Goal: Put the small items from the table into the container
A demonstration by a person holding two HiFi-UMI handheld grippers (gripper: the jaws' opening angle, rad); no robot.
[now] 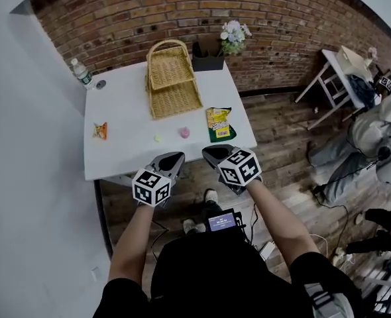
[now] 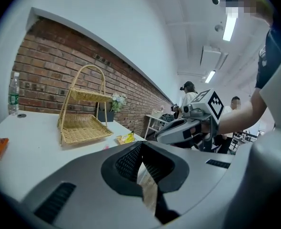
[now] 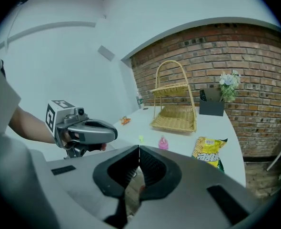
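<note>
Hovering at table (image 1: 126, 158) near edge | left hand-held gripper (image 1: 173, 158) closed, empty | right hand-held gripper (image 1: 213, 153) closed, empty | basket (image 1: 172, 91) far side

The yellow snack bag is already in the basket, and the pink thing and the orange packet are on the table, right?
Not quite. The yellow snack bag is not in the basket. It lies on the white table, off to the basket's side, as the head view shows. The pink thing and the orange packet are on the table, just as you said.
</note>
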